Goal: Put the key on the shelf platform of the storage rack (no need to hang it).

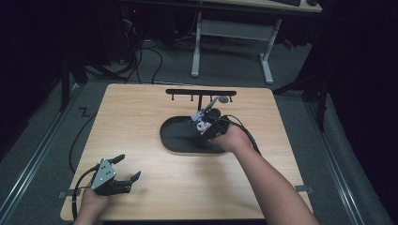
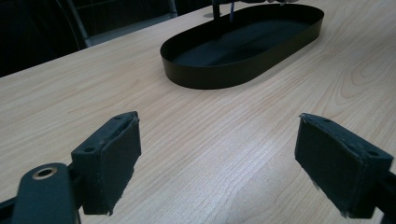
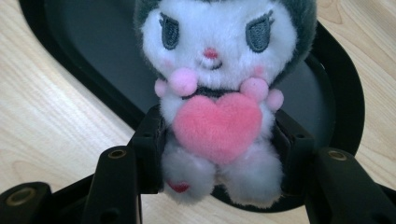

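A small plush toy (image 3: 217, 88), white with a grey hood and a pink heart on its chest, sits squeezed between the black jaws of my right gripper (image 3: 217, 149). In the high view the right gripper (image 1: 206, 125) holds the plush toy (image 1: 202, 125) over the right end of a black oval tray (image 1: 174, 139). That tray (image 3: 84, 56) lies under the toy in the right gripper view. My left gripper (image 1: 126, 169) rests at the table's near left with its jaws wide apart and nothing between them; ahead of it lies the tray (image 2: 210, 74).
A black rack with small hooks (image 1: 201, 93) stands behind the tray on the light wooden table (image 1: 141, 117). A grey rounded thing (image 1: 223, 99) hangs by the rack. Beyond the table are desk legs and cables on the floor.
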The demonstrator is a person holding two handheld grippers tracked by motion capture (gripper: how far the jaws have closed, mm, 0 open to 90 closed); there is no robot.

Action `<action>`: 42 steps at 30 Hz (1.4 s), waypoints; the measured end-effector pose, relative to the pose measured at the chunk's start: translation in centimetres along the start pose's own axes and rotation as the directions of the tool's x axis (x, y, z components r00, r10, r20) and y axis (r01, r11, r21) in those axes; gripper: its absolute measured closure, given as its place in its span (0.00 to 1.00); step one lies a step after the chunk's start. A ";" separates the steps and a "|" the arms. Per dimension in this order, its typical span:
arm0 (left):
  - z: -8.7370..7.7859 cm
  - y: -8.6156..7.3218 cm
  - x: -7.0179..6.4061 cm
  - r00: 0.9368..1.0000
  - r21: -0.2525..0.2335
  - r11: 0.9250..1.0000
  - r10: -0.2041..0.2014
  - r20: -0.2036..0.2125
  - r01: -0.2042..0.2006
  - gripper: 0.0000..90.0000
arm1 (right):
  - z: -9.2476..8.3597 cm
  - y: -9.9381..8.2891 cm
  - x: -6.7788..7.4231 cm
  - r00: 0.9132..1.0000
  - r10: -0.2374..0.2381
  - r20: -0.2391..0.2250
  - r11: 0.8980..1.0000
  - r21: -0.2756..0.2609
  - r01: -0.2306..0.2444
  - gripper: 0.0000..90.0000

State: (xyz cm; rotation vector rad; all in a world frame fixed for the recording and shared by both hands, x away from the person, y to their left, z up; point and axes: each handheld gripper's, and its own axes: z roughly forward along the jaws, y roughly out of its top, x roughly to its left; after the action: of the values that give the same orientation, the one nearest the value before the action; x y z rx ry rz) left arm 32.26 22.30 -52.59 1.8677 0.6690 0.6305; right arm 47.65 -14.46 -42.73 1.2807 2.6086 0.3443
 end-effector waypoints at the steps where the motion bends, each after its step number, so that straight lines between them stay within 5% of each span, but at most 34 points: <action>1: 0.0 0.0 0.0 1.000 0.001 1.000 0.000 0.000 0.000 0.17 | 0.2 0.1 -0.1 1.000 -0.008 -0.003 1.000 0.000 0.008 0.53; 3: 0.0 0.0 0.0 1.000 0.005 1.000 0.001 0.003 -0.001 0.17 | 0.3 0.1 -0.1 1.000 0.023 -0.001 1.000 0.011 -0.023 0.53; 13: 0.0 -0.1 0.0 1.000 0.010 1.000 0.001 0.004 -0.001 0.17 | 2.6 0.6 -0.2 1.000 -0.008 0.024 0.999 0.032 0.007 0.53; 25: 0.1 -0.1 -0.1 1.000 0.006 1.000 0.004 0.002 -0.004 0.17 | 4.6 -1.5 -1.2 1.000 0.009 0.007 0.992 0.125 -0.010 0.52; 42: 0.2 0.0 -0.1 1.000 0.014 1.000 0.005 0.005 -0.006 0.17 | 5.2 -1.5 -1.2 1.000 0.028 0.006 0.993 0.117 -0.029 0.42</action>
State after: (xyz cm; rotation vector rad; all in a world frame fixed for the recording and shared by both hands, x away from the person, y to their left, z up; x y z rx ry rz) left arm 32.34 22.16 -52.71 1.8844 0.6669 0.6258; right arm 48.76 -15.74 -47.99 1.3552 2.6440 0.1956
